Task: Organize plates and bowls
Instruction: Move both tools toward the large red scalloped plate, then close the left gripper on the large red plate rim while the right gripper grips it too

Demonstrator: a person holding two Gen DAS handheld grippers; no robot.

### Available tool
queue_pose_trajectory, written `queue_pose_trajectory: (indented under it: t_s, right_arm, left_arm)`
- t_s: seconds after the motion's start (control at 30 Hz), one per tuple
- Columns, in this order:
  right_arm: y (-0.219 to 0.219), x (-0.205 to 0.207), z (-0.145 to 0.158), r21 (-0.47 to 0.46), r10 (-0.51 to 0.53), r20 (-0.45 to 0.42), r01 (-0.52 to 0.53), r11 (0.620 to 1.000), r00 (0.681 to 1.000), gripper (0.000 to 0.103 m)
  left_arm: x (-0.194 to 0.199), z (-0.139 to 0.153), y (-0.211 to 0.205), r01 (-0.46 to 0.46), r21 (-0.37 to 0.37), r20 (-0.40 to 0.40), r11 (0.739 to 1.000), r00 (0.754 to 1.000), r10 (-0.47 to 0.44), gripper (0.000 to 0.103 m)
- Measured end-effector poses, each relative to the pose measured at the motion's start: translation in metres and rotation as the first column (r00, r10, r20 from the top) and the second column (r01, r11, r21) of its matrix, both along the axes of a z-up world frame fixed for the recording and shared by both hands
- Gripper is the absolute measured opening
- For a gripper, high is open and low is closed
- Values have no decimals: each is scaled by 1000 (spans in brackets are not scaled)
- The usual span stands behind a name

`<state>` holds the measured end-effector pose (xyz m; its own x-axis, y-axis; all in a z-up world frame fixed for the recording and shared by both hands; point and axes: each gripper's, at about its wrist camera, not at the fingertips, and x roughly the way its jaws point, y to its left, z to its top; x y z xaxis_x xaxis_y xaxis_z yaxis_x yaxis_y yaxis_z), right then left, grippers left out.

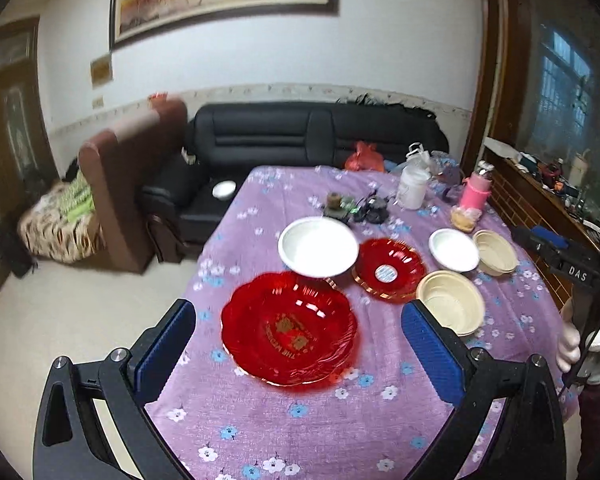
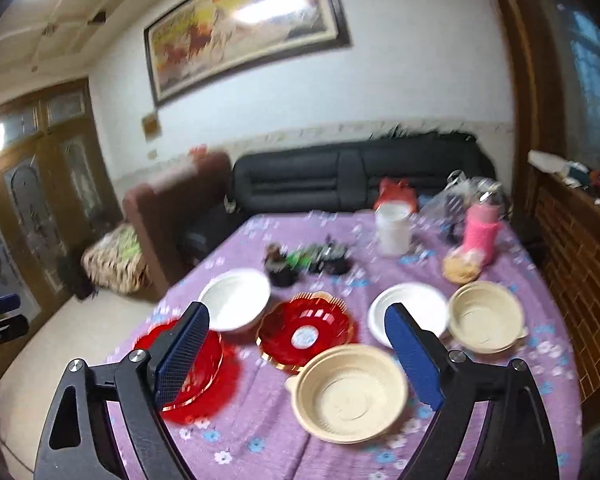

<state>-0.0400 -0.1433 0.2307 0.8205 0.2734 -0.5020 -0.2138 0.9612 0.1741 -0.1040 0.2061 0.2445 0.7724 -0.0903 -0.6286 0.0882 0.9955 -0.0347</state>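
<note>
On the purple flowered tablecloth lie a large red plate, a smaller red plate, a large white bowl, a small white bowl and two beige bowls. My left gripper is open and empty above the large red plate. My right gripper is open and empty above the near beige bowl, with the smaller red plate, large red plate, white bowls and far beige bowl around it.
At the table's far end stand a white jar, a pink bottle, a bag of snacks and dark clutter. A black sofa and a brown chair stand beyond. A wooden shelf is on the right.
</note>
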Motion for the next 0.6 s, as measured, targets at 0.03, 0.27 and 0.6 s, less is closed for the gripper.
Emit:
queue_pose_trajectory:
  t_s: [0.03,0.27,0.6]
  right_arm:
    - [10,8,-10,-1,25,-34,-25,1000,999,92]
    - [62,34,-76,48,164,-184,-158,986,969,90]
    - [135,71,-143,65,253,-341,-246,967,905,76]
  left_arm:
    - [9,-7,6,-6,-11,-16,1000,1000,6,103]
    - [41,-77,72,-161,-75,-95,984,984,153,103]
    - [83,-166,132,-280,-255,-291,926,935,202,103]
